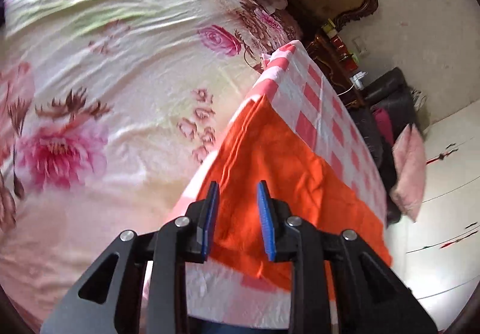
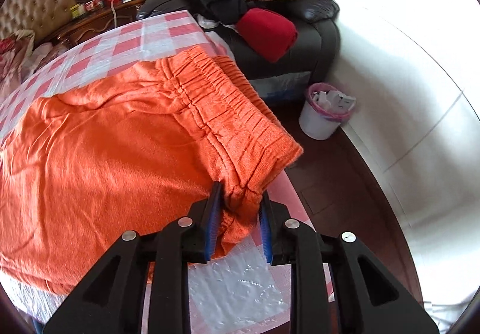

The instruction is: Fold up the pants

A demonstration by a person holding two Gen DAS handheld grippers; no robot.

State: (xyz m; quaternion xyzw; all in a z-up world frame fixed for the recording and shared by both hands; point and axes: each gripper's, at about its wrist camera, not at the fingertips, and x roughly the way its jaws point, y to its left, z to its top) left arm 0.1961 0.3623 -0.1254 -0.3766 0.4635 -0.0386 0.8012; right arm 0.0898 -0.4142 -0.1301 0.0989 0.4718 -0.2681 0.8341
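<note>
The left hand-held gripper (image 1: 237,193) hovers over the leg end of the orange knitted pants (image 1: 270,160), its blue pads standing apart with nothing pinched between them; the cloth lies below them on the table covered in a pink-and-white checked plastic cloth (image 1: 315,88), which stands beside the floral-sheeted bed (image 1: 120,64). The right hand-held gripper (image 2: 240,193) has a bunched corner of the ribbed elastic waistband (image 2: 222,100) between its pads and appears clamped on it, at the table's near right edge.

The pants look light, soft and limp: they will sag and crease wherever unsupported, and the slick plastic cloth will probably let them slide. The thick gathered waistband gives the firmest hold; at the other end, the leg hem corners seem the best place to pinch, taking both layers together.
</note>
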